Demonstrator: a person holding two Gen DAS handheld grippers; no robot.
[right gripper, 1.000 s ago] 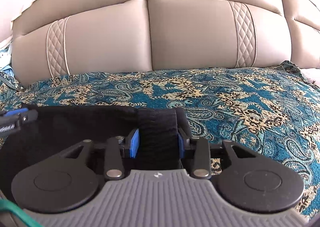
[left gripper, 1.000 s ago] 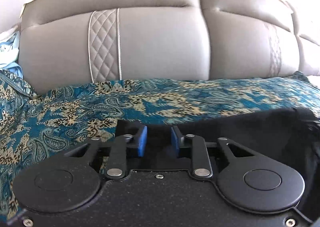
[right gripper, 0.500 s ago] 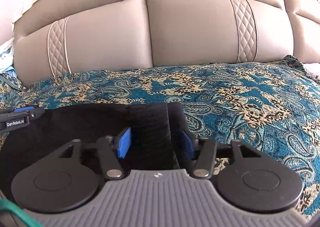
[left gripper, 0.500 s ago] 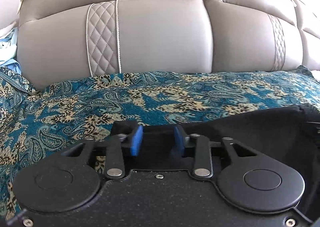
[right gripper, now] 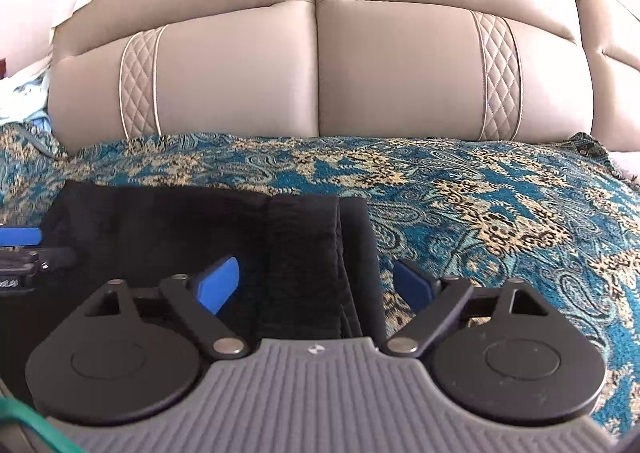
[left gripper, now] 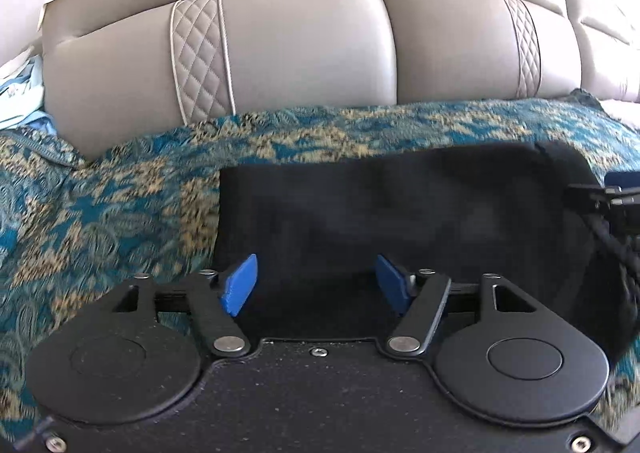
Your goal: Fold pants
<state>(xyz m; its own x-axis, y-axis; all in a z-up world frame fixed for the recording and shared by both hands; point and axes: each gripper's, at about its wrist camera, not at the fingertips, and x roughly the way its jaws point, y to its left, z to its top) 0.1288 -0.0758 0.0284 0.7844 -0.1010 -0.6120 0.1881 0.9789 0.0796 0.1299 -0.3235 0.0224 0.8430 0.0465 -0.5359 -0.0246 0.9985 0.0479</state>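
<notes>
Paisley throw [right gripper: 480, 205] against beige, apparently leather backrest [right gripper: 400, 69].

Black pants [left gripper: 400, 213] lie folded flat on a teal paisley cover [right gripper: 480, 205]; ribbed waistband [right gripper: 304, 253] at the right edge.

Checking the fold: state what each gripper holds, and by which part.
Nothing. The left gripper and right gripper both stand open over the black pants.

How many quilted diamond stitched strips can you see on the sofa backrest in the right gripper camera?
2. One quilted strip runs down the left cushion of the sofa backrest; the other quilted strip runs down the right cushion. More may lie beyond the frame.
</notes>
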